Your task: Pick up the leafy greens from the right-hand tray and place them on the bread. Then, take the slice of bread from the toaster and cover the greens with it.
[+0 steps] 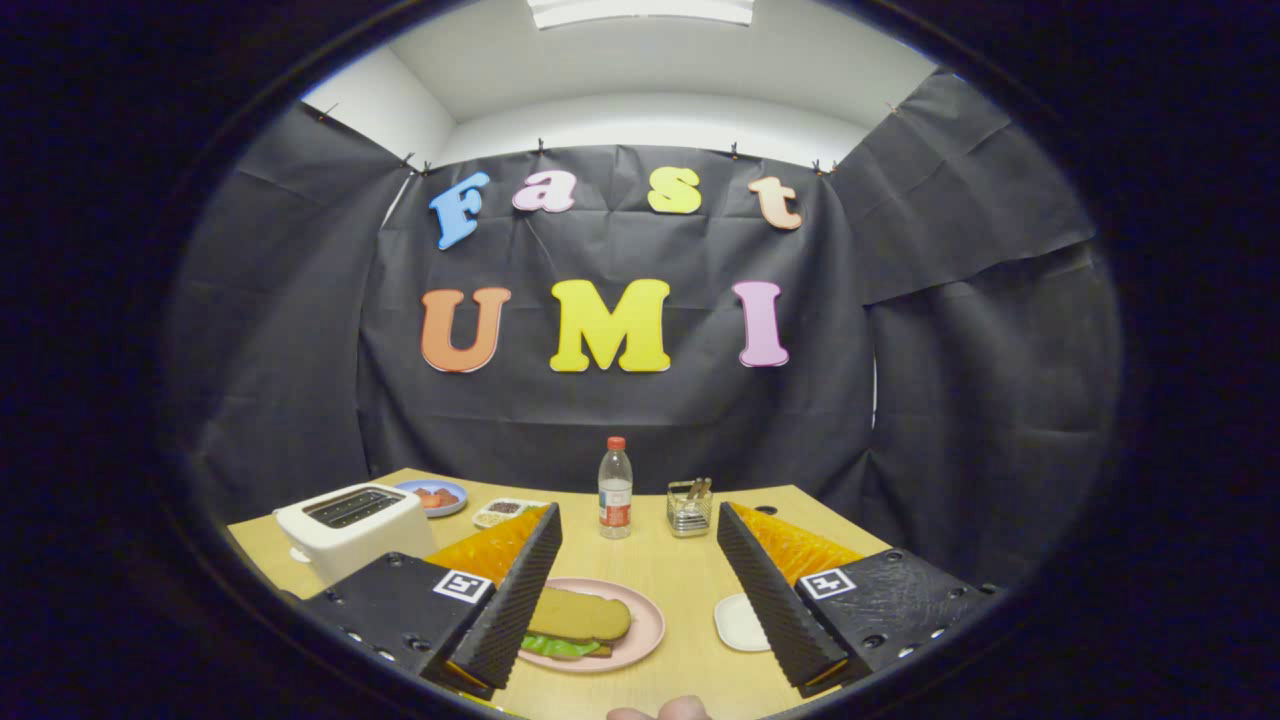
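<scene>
Wooden worktop (690, 580) carries a white toaster (352, 520) at ten o'clock. Tongs (634, 600) spread wide, empty — between their fingers a pink plate (650, 625), where bread (578, 613) covers leafy greens (556, 647); small white tray (738, 622) at three o'clock.

Left finger (520, 590) hides part of plate (645, 630).

Water bottle (615, 487) beside wire cutlery holder (689, 509); blue plate (435, 496) behind.

Bare table (672, 575) before bottle (615, 488)
</scene>
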